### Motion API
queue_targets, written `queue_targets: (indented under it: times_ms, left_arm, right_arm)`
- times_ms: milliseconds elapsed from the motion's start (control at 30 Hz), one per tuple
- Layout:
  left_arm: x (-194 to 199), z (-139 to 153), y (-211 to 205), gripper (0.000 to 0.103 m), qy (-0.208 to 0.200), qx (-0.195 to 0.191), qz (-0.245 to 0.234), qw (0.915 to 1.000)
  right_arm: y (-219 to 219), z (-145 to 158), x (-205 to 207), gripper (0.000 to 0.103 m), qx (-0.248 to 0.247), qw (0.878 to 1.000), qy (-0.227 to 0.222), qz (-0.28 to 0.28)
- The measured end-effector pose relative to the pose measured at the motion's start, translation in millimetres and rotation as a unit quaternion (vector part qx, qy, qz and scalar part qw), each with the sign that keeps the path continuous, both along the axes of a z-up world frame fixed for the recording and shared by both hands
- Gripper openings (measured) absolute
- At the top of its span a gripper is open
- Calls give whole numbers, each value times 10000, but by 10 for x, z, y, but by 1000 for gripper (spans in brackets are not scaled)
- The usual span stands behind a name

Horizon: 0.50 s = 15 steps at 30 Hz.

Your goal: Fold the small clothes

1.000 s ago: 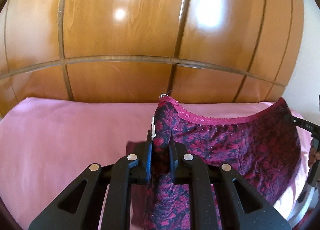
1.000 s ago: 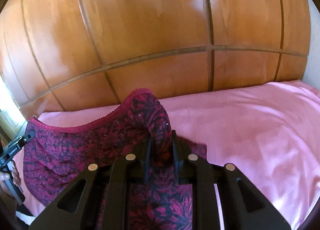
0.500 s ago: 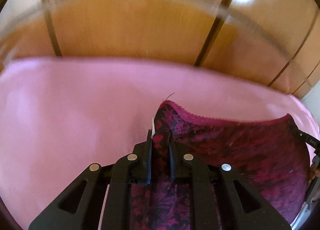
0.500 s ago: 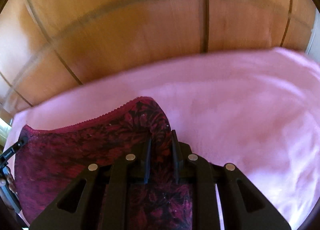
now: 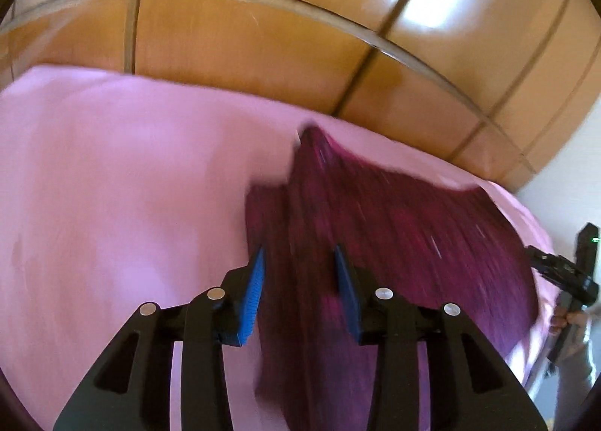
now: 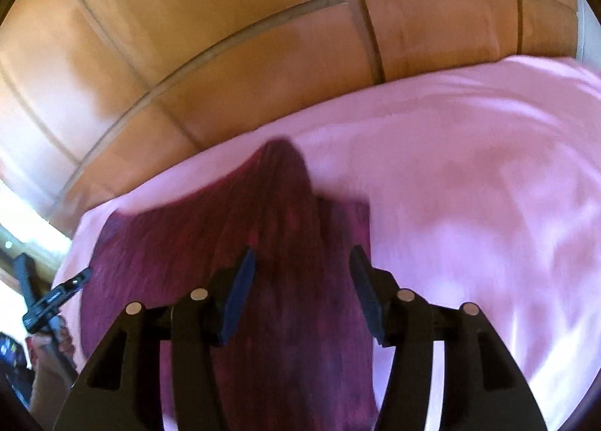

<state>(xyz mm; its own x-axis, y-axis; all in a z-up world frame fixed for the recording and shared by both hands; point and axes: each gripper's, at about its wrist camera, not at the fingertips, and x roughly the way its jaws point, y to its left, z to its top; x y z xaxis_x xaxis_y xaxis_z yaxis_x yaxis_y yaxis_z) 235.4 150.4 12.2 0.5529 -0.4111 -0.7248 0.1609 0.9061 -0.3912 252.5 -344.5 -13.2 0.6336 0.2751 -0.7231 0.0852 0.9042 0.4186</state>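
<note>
A glossy wooden wardrobe [image 5: 263,36] rises behind a bed spread with a pink sheet [image 5: 112,187], on which a small maroon patterned garment [image 5: 394,228] is being laid, its upper edge sagging between two peaked corners; both views are streaked with blur. The left gripper [image 5: 298,281] and the right gripper [image 6: 300,281] each straddle one corner, their jaws parting at this moment, cloth running between the pads but no longer visibly pinched. The risk from here, by the look of it: released unevenly, the corners could slump or catch on a pad as the grippers pull away, dragging the cloth askew and creasing the edge, so any fold starts crooked.
</note>
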Motion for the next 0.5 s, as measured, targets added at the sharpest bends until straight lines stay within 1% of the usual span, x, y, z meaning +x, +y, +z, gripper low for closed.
queue_targets:
  times_ms: [33, 67, 100, 133, 167, 233, 267, 300, 333, 367, 400, 433, 500]
  left_arm:
    - [-147, -34, 22, 56, -25, -63, 1, 10000]
    - [-301, -60, 55, 60, -40, -187, 13, 9998]
    - [-470, -103, 110, 65, 3, -410, 37, 9992]
    - [-592, -150, 138, 66, 68, -538, 61, 9985]
    - [-706, -183, 166, 66, 108, -615, 84, 9980]
    - [-926, -256, 201, 67, 137, -936, 85, 9955]
    - [-1002, -312, 177, 67, 240, -1179, -37, 9927]
    - [-1019, -343, 150, 67, 331, -1300, -147, 9909]
    - [-1036, -391, 95, 66, 442, -1364, -263, 9893]
    - [-1036, -431, 41, 61, 517, -1354, -361, 9888]
    - [-1028, -457, -3, 35, 570, -1370, -455, 9879]
    - [-1013, -470, -35, 29, 617, -1332, -469, 9881]
    - [-1026, -389, -45, 22, 480, -1325, -452, 9890]
  right_arm:
    - [-18, -14, -152, 53, 57, 10000, -24, 23]
    - [-28, -35, -371, 54, 121, 9999, -70, 36]
    - [-10, -46, -453, 53, 136, 9999, -84, 48]
    - [2, -82, -627, 53, 156, 9998, -87, 80]
    - [6, -111, -707, 53, 169, 9998, -73, 68]
    - [38, -218, -843, 51, 273, 9996, 34, 96]
    - [65, -293, -878, 50, 272, 9995, 109, 137]
    - [100, -355, -914, 45, 219, 9996, 149, 111]
    - [124, -386, -932, 37, 236, 9995, 159, 108]
    - [142, -397, -946, 31, 248, 9995, 156, 89]
    - [143, -361, -954, 21, 228, 9997, 126, 25]
    - [115, -338, -918, 17, 230, 9997, 97, 4]
    - [137, -216, -907, 15, 177, 9998, -28, 41]
